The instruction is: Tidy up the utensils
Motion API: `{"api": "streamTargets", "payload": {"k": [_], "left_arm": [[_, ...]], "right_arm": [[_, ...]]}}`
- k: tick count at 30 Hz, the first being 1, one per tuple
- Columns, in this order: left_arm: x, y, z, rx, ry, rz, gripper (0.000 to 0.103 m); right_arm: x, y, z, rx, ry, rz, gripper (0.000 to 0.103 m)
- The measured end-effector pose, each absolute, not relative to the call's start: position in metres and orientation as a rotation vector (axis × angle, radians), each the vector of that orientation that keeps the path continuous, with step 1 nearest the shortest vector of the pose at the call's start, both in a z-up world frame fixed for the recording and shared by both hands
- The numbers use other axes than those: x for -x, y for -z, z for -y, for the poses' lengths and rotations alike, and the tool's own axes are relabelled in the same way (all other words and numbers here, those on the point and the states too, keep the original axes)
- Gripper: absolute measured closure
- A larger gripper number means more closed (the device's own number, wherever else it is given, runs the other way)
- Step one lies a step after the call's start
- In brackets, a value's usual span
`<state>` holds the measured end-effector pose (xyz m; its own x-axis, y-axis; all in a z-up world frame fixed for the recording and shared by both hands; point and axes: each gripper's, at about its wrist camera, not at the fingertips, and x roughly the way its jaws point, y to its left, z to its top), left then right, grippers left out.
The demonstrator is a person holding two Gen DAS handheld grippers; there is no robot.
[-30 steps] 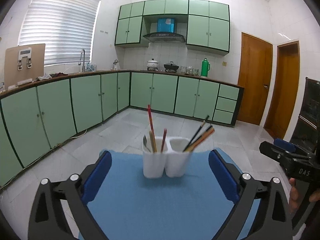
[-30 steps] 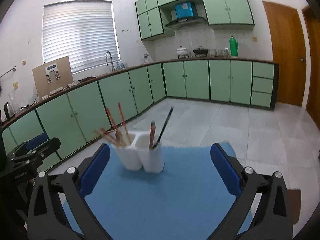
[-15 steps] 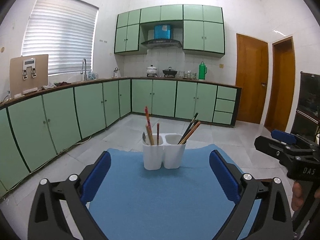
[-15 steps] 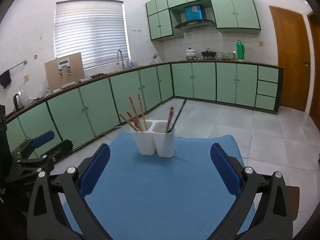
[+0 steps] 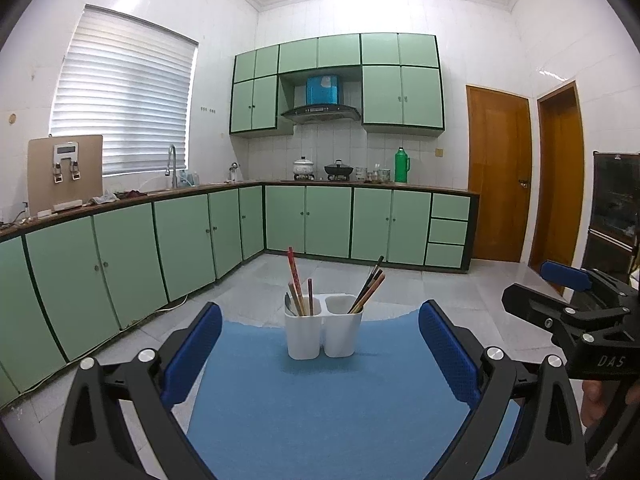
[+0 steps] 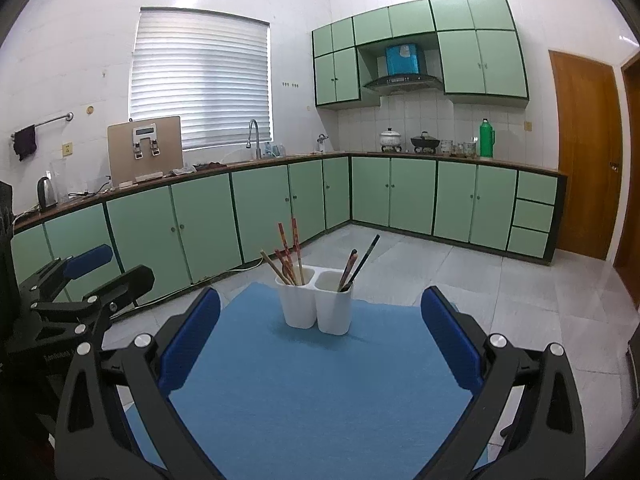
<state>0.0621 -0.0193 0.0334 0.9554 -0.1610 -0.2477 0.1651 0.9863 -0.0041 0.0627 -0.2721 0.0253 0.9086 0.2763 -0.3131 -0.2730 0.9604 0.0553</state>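
A white two-cup utensil holder (image 5: 322, 331) (image 6: 316, 301) stands at the far end of a blue mat (image 5: 320, 408) (image 6: 320, 392). Its left cup holds red and wooden chopsticks (image 5: 295, 280) (image 6: 289, 252) and a spoon (image 5: 289, 303). Dark and brown chopsticks (image 5: 370, 288) (image 6: 358, 262) lean out of the right cup. My left gripper (image 5: 320, 348) is open and empty, well short of the holder. Likewise my right gripper (image 6: 320, 336) stands open with nothing in it. Each gripper shows at the edge of the other's view.
Green base cabinets (image 5: 192, 236) run along the left and far walls under a worktop with a sink tap (image 5: 172, 164), pots and a green flask (image 5: 402, 165). Wooden doors (image 5: 498, 176) stand at the right. A grey tiled floor (image 6: 480, 280) surrounds the mat.
Both grippers have drawn back and tilted up. The holder now looks smaller and farther off, and more of the kitchen shows. The jaws stayed open.
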Motion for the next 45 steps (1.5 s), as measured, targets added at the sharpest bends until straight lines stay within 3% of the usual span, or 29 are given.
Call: {"api": "streamTargets", "payload": {"k": [45], "left_arm": [[-0.042,-0.039,0.019,-0.01,0.152,-0.223,0.006]], "right_arm": [[-0.048,-0.03,0.262,0.022,-0.291,-0.306,0.005]]}}
